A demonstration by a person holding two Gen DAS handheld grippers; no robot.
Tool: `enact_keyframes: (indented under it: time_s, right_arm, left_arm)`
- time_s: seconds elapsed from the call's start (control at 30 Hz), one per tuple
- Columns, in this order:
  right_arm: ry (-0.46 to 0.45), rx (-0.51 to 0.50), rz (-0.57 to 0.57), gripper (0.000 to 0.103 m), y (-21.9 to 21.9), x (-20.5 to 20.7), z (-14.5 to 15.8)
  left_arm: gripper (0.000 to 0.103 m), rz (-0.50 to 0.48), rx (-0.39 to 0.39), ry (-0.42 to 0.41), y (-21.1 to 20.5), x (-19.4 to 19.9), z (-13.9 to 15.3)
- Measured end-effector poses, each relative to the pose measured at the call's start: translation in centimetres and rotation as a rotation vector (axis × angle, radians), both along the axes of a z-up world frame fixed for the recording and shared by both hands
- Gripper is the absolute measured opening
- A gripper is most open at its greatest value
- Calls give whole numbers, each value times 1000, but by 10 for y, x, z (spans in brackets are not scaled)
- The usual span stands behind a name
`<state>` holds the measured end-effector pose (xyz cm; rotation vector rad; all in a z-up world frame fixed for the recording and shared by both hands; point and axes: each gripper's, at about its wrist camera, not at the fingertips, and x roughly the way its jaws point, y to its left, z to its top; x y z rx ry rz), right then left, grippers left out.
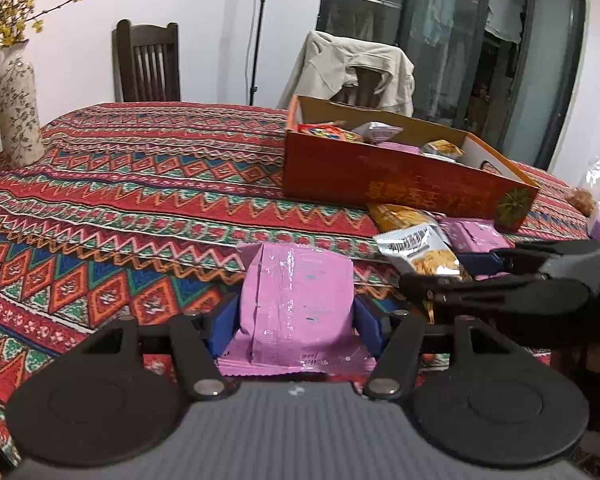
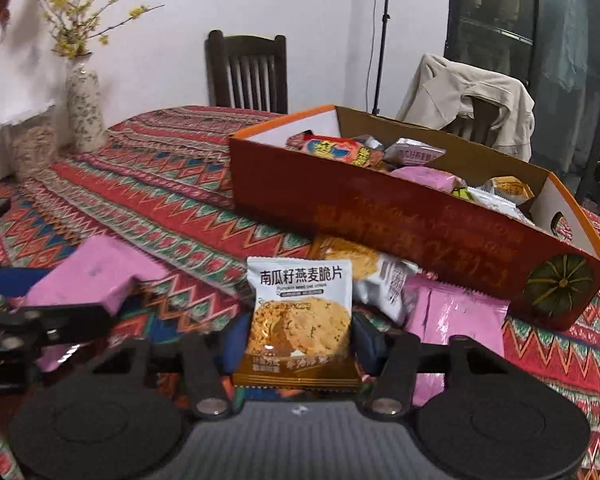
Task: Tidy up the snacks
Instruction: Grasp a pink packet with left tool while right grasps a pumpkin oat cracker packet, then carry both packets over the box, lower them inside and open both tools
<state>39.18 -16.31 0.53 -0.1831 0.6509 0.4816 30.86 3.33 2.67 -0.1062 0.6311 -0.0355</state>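
A pink packet (image 1: 296, 300) is pinched in the left tool (image 1: 296, 320), an oat-crisp packet (image 2: 300, 320) in the right tool (image 2: 298, 340), above the tabletop (image 1: 140, 200). Both are judged light, crinkly and brittle inside, best gripped at the side edges.

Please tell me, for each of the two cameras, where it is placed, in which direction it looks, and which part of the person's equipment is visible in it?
Left wrist: sits on the left claw, looking forward and down over the table; its blue pads grip a pink packet, and the right claw enters from the right.
Right wrist: sits on the right claw, looking the same way; it grips a crisp packet, with the left claw at left.
Shared: the orange box of snacks, the patterned tablecloth, the vase, the dark chair.
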Motion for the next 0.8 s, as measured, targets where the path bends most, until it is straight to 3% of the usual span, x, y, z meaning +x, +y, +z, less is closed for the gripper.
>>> enact_keyframes:
  time_s: [0.2, 0.43, 0.8]
  right_arm:
    - [11, 35, -39, 48, -44, -45, 3]
    - [29, 110, -191, 49, -110, -93, 6]
    - [-27, 141, -256, 48, -145, -119, 13]
  left_arm:
    - [63, -84, 10, -17, -32, -7, 7]
    - [63, -194, 29, -23, -76, -14, 9]
    - [63, -256, 65, -50, -108, -27, 15]
